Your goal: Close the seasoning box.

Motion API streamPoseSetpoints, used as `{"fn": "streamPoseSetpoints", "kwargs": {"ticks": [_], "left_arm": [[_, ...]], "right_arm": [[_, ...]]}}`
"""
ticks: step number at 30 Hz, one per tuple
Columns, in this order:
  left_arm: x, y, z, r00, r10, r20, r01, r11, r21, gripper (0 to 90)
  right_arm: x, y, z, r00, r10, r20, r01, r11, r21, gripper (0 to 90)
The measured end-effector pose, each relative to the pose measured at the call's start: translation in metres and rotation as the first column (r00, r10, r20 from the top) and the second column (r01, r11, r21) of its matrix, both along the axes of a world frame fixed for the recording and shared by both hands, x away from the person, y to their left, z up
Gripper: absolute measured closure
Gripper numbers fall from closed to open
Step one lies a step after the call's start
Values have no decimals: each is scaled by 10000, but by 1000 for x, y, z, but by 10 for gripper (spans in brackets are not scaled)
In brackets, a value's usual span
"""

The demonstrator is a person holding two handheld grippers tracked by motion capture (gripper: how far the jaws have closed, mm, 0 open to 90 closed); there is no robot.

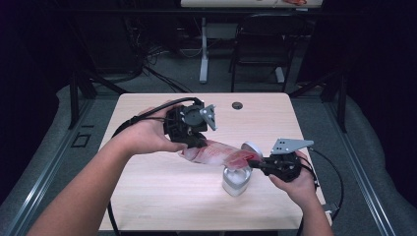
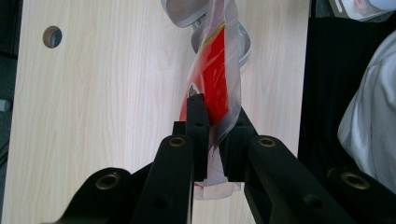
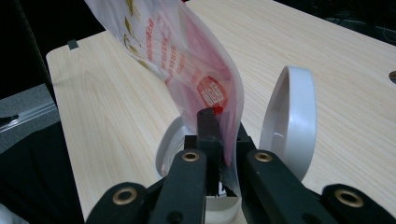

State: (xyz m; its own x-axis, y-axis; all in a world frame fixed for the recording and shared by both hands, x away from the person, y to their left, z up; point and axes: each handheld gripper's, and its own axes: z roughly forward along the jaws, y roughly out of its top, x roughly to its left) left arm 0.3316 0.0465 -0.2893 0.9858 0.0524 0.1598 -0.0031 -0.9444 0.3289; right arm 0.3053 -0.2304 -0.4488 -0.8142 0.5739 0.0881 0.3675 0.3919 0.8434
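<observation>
A red and clear plastic bag is stretched between both grippers above the table. My left gripper is shut on its left end; the left gripper view has the bag pinched between the black jaws of the left gripper. My right gripper is shut on the other end, and the right gripper view shows the bag rising from the right gripper. Under the bag's right end stands a white open jar with a hinged lid.
The light wooden table has a round cable hole near its far edge. A chair and a desk leg stand on the floor beyond the table. Dark curtains close off both sides.
</observation>
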Motion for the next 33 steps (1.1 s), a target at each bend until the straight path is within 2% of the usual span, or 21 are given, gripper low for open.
{"fn": "streamPoseSetpoints", "kwargs": {"ticks": [20, 33], "left_arm": [[1, -11, -1, 9999, -147, 14, 147, 9999, -25, 830], [0, -13, -1, 9998, -189, 20, 189, 9998, -46, 829]], "right_arm": [[-1, -7, -3, 9997, 30, -256, -37, 9996, -280, 887], [0, -8, -3, 9996, 94, -258, -104, 9991, -407, 885]]}}
